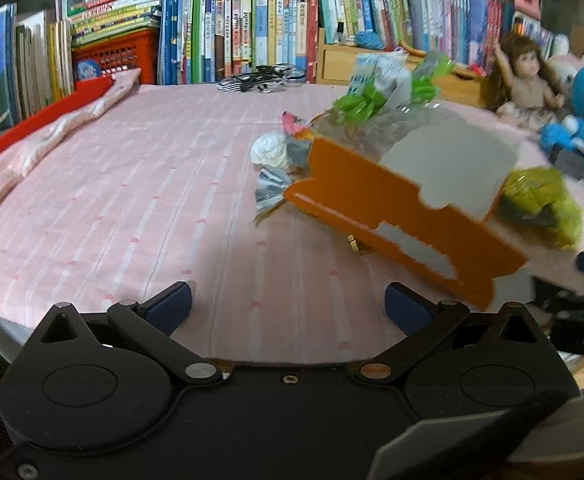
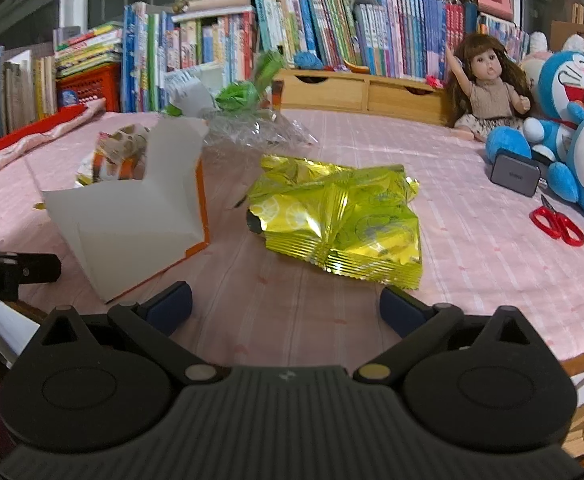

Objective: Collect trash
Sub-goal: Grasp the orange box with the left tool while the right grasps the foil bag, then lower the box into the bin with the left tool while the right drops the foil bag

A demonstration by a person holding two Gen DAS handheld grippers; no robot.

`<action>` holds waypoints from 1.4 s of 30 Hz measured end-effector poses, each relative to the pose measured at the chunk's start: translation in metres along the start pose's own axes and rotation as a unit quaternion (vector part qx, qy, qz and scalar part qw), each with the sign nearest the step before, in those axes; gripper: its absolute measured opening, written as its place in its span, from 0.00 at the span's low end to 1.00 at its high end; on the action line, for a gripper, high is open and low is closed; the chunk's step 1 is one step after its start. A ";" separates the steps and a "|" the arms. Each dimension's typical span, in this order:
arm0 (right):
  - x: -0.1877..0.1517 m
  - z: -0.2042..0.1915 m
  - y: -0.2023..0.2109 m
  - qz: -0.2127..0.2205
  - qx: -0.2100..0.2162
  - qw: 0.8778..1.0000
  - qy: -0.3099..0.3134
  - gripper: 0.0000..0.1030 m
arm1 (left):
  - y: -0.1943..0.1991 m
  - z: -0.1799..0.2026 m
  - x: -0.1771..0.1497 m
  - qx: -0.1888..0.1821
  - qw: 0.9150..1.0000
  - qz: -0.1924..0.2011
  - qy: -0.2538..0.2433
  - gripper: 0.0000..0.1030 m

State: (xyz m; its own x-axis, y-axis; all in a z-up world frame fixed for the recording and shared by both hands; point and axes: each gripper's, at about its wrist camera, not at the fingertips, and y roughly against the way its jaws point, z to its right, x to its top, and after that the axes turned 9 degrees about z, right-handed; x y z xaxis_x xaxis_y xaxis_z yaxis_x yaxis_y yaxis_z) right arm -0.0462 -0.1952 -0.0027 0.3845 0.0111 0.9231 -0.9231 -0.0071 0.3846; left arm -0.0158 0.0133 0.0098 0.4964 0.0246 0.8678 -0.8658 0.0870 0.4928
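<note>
Just ahead of the right gripper [image 2: 286, 304], a crumpled yellow-green snack bag [image 2: 336, 216] is lying flat on the pink striped cloth [image 2: 472, 264]. The bag is seen slightly right of the midline between the spread fingers, near but not touching them, with its long side running roughly across the view. The right gripper's jaws are being held wide apart, with nothing between them. This gripper is judged the nearer one to the bag, so a short forward reach is likely being called for.

To the left of the bag, an opened orange and white carton [image 2: 132, 216] is standing with its flaps up, close beside the bag.

In the left wrist view, the left gripper [image 1: 288, 306] is also being held wide open and empty. The same carton [image 1: 404, 208] is seen tilted ahead and to its right, blurred. Beyond the carton, a white crumpled wrapper [image 1: 270, 151], a silvery wrapper [image 1: 270, 190] and a clear plastic bag with green ribbon [image 1: 368, 104] are lying bunched together.

Farther back, red scissors [image 2: 558, 222], a doll [image 2: 488, 88] and a blue plush toy [image 2: 572, 120] are resting by a wall of books [image 2: 332, 24].
</note>
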 end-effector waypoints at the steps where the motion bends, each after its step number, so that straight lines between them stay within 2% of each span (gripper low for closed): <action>1: 0.000 0.001 0.005 0.010 0.004 1.000 -0.001 1.00 | 0.006 -0.003 0.002 -0.012 1.000 0.006 0.012 1.00; 6: 0.009 0.009 0.020 0.062 -0.003 0.998 0.002 1.00 | 0.031 -0.014 0.016 -0.078 0.994 0.039 0.062 0.99; 8: 0.014 0.013 0.023 0.080 -0.008 0.997 0.002 1.00 | 0.034 -0.014 0.021 -0.106 0.990 0.038 0.081 0.99; 11: 0.021 0.022 0.015 0.083 -0.012 0.997 0.004 1.00 | 0.028 -0.015 0.025 -0.140 0.983 0.023 0.116 0.99; 18: 0.029 0.041 -0.021 0.058 0.009 0.998 -0.019 1.00 | -0.014 -0.012 0.022 -0.145 0.966 -0.037 0.210 0.97; 20: 0.028 0.046 -0.034 0.043 0.012 0.999 -0.029 1.00 | -0.027 -0.011 0.019 -0.139 0.964 -0.041 0.223 0.95; 21: 0.027 0.048 -0.041 0.032 0.016 0.999 -0.035 1.00 | -0.029 -0.010 0.019 -0.143 0.964 -0.030 0.225 0.89; 22: 0.024 0.049 -0.045 0.024 0.017 0.999 -0.041 1.00 | -0.032 -0.009 0.019 -0.140 0.964 -0.029 0.224 0.78; 23: 0.022 0.050 -0.049 0.018 0.020 0.999 -0.047 1.00 | -0.035 -0.007 0.019 -0.139 0.964 -0.033 0.225 0.70; 24: 0.020 0.051 -0.052 0.013 0.023 0.998 -0.052 1.00 | -0.039 -0.006 0.018 -0.137 0.963 -0.041 0.228 0.54; 25: 0.018 0.051 -0.052 0.010 0.029 0.998 -0.057 1.00 | -0.042 -0.005 0.019 -0.136 0.962 -0.050 0.233 0.42; 27: 0.015 0.052 -0.050 0.013 0.038 0.997 -0.067 0.91 | -0.043 -0.004 0.019 -0.135 0.960 -0.056 0.237 0.38; 29: 0.015 0.050 -0.044 0.019 0.039 0.997 -0.068 0.90 | -0.038 -0.001 0.021 -0.134 0.964 -0.051 0.223 0.26; 30: 0.016 0.051 -0.041 0.025 0.041 0.996 -0.069 0.89 | -0.034 0.001 0.022 -0.130 0.967 -0.046 0.215 0.13; 36: 0.020 0.052 -0.022 0.052 0.039 0.995 -0.072 0.87 | -0.009 0.004 0.033 -0.124 0.974 -0.008 0.187 0.09; 42: 0.026 0.048 -0.004 0.076 0.032 0.995 -0.050 0.86 | 0.014 0.011 0.040 -0.099 0.985 0.037 0.140 0.08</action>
State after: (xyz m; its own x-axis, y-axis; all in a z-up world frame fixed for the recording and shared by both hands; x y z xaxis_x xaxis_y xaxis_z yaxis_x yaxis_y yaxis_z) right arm -0.0318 -0.2427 0.0200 0.2420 -0.0936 0.9658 -0.9694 -0.0647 0.2366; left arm -0.0087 0.0049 0.0518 0.4542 0.3086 0.8357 -0.8847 0.2669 0.3822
